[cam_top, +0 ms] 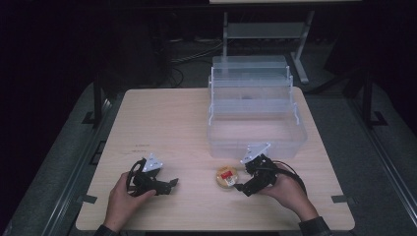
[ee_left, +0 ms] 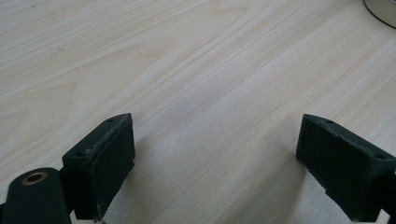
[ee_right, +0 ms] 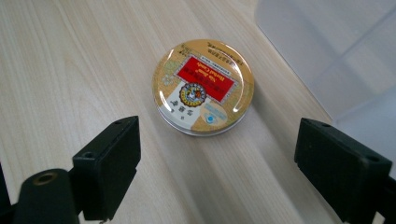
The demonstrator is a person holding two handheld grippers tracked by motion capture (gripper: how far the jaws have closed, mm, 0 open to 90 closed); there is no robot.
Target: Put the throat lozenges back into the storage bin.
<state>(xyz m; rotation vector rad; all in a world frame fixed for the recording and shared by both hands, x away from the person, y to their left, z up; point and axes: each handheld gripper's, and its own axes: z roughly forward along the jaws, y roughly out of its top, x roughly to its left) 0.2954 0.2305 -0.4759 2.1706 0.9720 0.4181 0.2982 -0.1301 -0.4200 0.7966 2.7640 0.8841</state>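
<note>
A round, flat tin point(cam_top: 226, 176) with a gold lid and a red label lies on the wooden table point(cam_top: 167, 128) near the front. In the right gripper view the tin point(ee_right: 203, 86) sits just ahead of the jaws, lid up. My right gripper point(cam_top: 241, 189) points left at it from close by; its jaws stand apart with only bare wood between them point(ee_right: 217, 147), so it is open. My left gripper point(cam_top: 172, 184) rests at the front left, pointing right, open over bare wood point(ee_left: 215, 140). The tin's edge point(ee_left: 384, 9) peeks in at the top right corner of the left gripper view.
A clear plastic storage box point(cam_top: 255, 142) with its hinged lid raised stands at the back right of the table, right behind the right gripper; its wall point(ee_right: 336, 51) is close beside the tin. A metal stand point(cam_top: 300, 54) is on the floor beyond.
</note>
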